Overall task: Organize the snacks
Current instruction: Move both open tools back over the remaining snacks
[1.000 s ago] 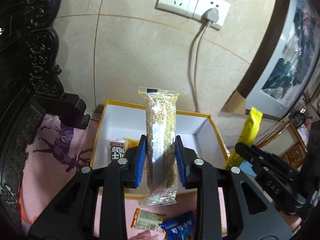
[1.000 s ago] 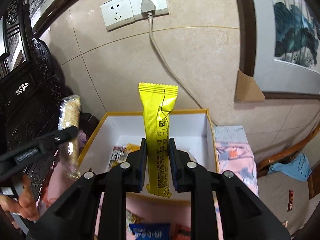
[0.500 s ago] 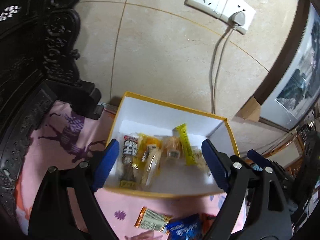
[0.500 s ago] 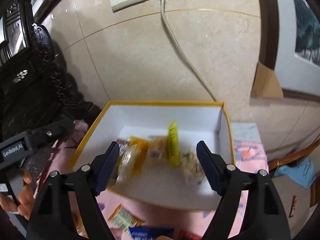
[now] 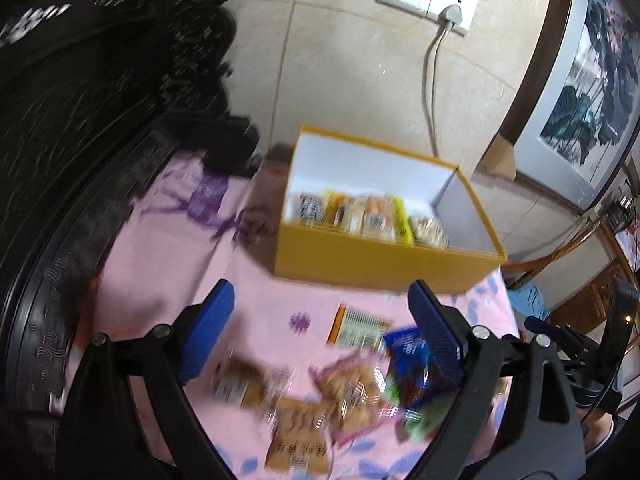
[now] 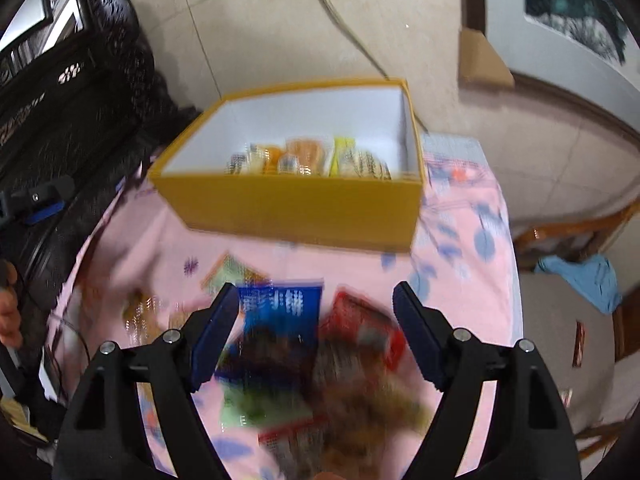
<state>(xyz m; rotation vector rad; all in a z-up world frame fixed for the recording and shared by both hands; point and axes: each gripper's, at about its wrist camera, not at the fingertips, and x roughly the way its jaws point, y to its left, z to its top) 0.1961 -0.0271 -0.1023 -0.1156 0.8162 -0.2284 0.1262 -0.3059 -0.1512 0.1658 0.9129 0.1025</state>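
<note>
A yellow box (image 5: 384,264) with white inside stands on the pink cloth and holds several snack packs, among them a yellow bar (image 5: 402,220) and a grain bar (image 5: 430,232). It also shows in the right wrist view (image 6: 296,208). My left gripper (image 5: 320,336) is open and empty above loose snacks: an orange pack (image 5: 358,326), a blue pack (image 5: 408,354) and brown packs (image 5: 300,436). My right gripper (image 6: 312,328) is open and empty above a blue pack (image 6: 280,308) and a red pack (image 6: 360,328). Both views are blurred by motion.
Dark carved wooden furniture (image 5: 80,120) stands on the left. A tiled wall with a socket and cable (image 5: 432,64) rises behind the box. A wooden chair with blue cloth (image 6: 580,276) is on the right. The table edge runs past the box on the right.
Both grippers let go of their bars, which now lie in the box. Both have opened wide, pulled back from the box and tilted down over the loose snacks.
</note>
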